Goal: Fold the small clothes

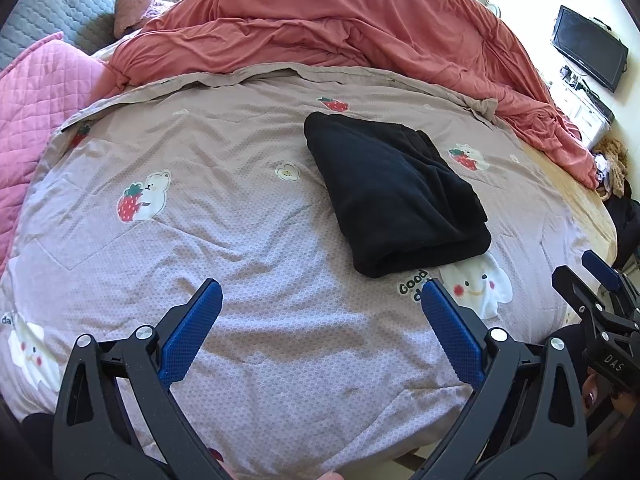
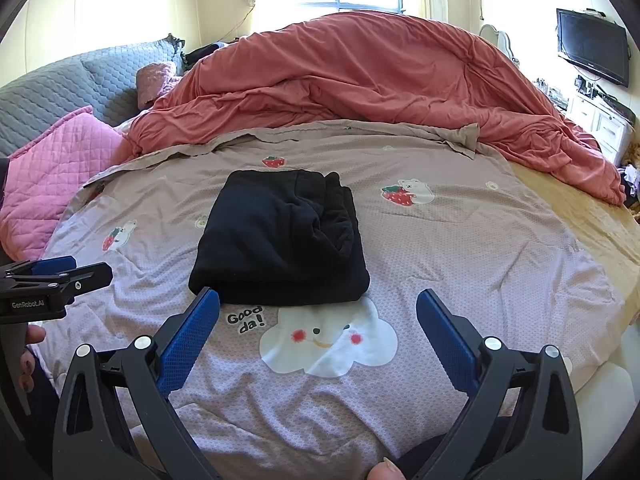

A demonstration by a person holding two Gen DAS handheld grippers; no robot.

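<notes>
A black garment point(image 1: 396, 196) lies folded into a compact rectangle on the lilac printed quilt point(image 1: 240, 240); it also shows in the right wrist view point(image 2: 280, 240). My left gripper point(image 1: 322, 292) is open and empty, held above the quilt, near and to the left of the garment. My right gripper point(image 2: 318, 300) is open and empty, just short of the garment's near edge. The right gripper also shows at the right edge of the left wrist view point(image 1: 588, 276). The left gripper shows at the left edge of the right wrist view point(image 2: 64, 272).
A rumpled coral duvet point(image 2: 380, 76) is heaped across the far side of the bed. Pink quilted pillows point(image 2: 52, 176) and a grey headboard point(image 2: 80, 80) are at the left. A television point(image 2: 592, 46) and white cabinet point(image 2: 600, 120) stand at the right. A yellow sheet point(image 2: 580, 208) shows at the bed's right edge.
</notes>
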